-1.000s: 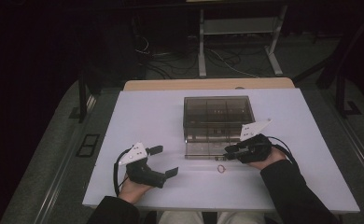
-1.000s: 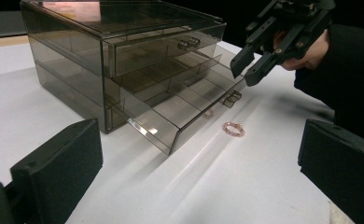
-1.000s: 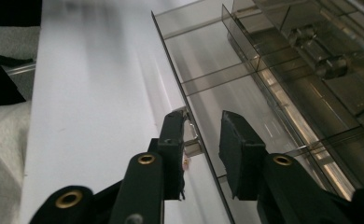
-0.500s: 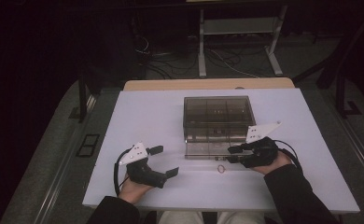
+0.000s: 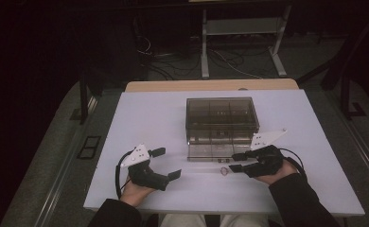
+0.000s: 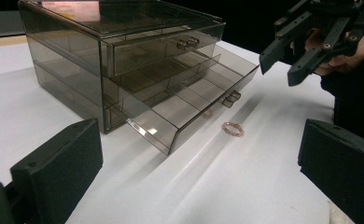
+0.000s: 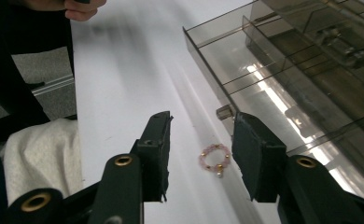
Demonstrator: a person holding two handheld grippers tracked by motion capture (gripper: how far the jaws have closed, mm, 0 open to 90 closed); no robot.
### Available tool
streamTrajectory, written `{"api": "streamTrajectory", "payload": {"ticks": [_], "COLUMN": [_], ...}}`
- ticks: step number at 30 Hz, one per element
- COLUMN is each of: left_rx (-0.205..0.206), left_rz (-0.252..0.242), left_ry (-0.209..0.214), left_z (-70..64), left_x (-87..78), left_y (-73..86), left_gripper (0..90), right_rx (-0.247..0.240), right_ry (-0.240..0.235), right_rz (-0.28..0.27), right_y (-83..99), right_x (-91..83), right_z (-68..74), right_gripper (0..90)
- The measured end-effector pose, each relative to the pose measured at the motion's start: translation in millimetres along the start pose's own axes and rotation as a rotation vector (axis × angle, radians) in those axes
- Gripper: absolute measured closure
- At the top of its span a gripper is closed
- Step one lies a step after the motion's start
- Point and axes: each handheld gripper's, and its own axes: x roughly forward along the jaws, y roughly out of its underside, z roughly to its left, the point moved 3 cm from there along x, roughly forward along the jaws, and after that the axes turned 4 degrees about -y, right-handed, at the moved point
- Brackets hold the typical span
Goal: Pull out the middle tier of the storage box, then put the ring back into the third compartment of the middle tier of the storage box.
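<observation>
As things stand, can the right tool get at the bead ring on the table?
Probably yes. The right tool is open with the bead ring lying between its jaws on bare table. The open drawer's handle sits just beyond, not in the way.

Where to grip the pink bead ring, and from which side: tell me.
Grip the ring across its hoop, pads on opposite outer edges, coming straight down with the right gripper, whose open jaws already straddle it. It lies flat on the table just off the open drawer's front handle, so a sideways approach probably gets blocked.
</observation>
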Motion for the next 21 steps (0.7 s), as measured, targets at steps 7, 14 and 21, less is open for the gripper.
{"api": "streamTrajectory", "payload": {"ticks": [7, 14, 21], "left_rx": [0.0, -0.005, -0.003], "left_rz": [0.0, -0.005, -0.005], "left_ry": [0.002, 0.0, 0.001], "left_z": [0.2, 0.6, 0.5], "left_x": [0.3, -0.4, -0.3], "left_y": [-0.1, -0.1, -0.2], "left_gripper": [0.0, 0.0, 0.0], "right_rx": [0.007, 0.011, 0.015], "right_ry": [-0.008, -0.008, -0.009], "right_rz": [0.013, 0.034, 0.04], "right_y": [3.5, 5.9, 7.0], "right_x": [5.3, 11.5, 14.5], "right_z": [6.9, 8.9, 9.1], "right_gripper": [53.4, 52.2, 51.2]}}
